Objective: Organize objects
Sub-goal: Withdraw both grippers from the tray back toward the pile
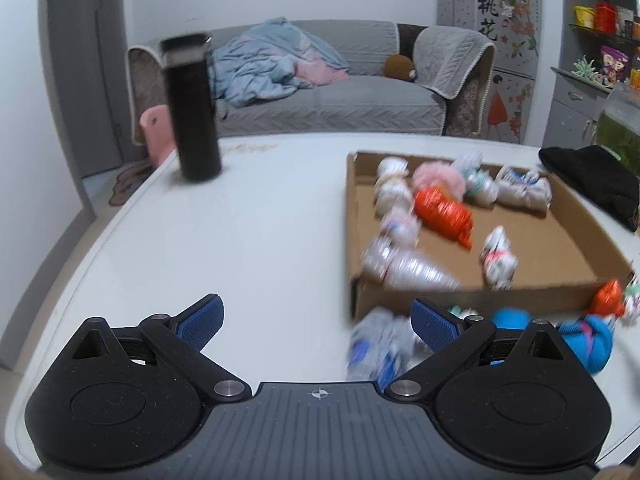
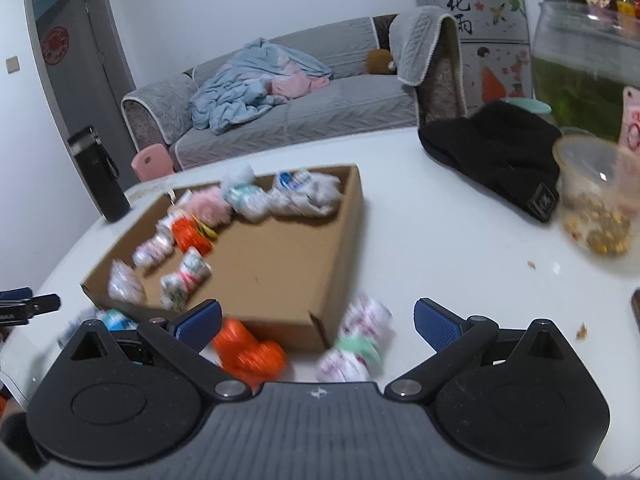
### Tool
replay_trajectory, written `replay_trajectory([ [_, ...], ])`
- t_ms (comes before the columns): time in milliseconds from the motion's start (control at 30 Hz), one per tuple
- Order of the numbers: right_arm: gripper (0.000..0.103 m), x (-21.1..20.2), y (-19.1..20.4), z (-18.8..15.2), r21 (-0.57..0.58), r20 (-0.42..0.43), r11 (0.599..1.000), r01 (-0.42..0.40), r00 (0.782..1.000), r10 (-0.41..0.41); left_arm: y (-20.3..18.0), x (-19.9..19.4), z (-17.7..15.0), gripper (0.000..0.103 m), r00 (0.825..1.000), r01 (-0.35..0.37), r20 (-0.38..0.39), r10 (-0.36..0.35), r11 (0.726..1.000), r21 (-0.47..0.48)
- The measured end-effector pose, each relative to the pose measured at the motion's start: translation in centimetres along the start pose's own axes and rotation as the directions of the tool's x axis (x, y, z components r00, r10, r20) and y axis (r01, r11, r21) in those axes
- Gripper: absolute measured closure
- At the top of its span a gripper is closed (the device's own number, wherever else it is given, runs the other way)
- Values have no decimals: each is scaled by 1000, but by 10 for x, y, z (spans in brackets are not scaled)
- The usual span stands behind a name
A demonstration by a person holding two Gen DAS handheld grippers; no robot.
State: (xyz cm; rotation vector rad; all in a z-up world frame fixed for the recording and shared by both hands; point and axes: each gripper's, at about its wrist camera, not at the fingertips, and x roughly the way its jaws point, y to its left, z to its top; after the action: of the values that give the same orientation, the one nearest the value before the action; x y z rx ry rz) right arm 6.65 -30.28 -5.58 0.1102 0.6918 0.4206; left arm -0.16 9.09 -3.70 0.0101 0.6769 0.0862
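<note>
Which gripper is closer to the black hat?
Right. The right gripper faces the table with the hat ahead to its right; the left gripper sits beyond the box.

Shallow brown cardboard box (image 1: 552, 240) sits open on the white table, its near wall low. Inside it, rolled sock bundles are scattered along the far and left sides: an orange bundle (image 1: 442, 216) lying on its side mid-box, a fluffy pink one (image 1: 438, 176) behind it, a white-and-blue bundle (image 1: 524, 188) at the far wall, a pale patterned roll (image 1: 498, 260) alone on the bare floor, and a whitish roll (image 1: 404, 266) tipped against the near-left corner. Outside, just in front of the box, more wait: an orange pair (image 2: 250, 350), a white-and-mint bundle (image 2: 356, 344), a bright blue one (image 1: 588, 340) and a blurred white-blue one (image 1: 376, 344).
</note>
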Motion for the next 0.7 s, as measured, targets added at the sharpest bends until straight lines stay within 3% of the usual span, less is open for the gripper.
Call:
replay_trajectory([
  [267,1,12,-15,-27,-9,8,999,50,999,-50,12,9,-31,2,1000,12,-27,-13,999,-51],
  [500,1,17,-11,-32,-81,17,994,74,997,-72,6,8,-27,2,1000,1,-13,-1,1000,5],
  [600,2,14,-11,-29,-173,36,984,39,999,-33,5,6,-24,2,999,47,-14,-47,998,38],
  [700,2,9,-10,-24,-332,31,943,-11,999,23,3,2,-25,2,994,105,-1,-105,987,118],
])
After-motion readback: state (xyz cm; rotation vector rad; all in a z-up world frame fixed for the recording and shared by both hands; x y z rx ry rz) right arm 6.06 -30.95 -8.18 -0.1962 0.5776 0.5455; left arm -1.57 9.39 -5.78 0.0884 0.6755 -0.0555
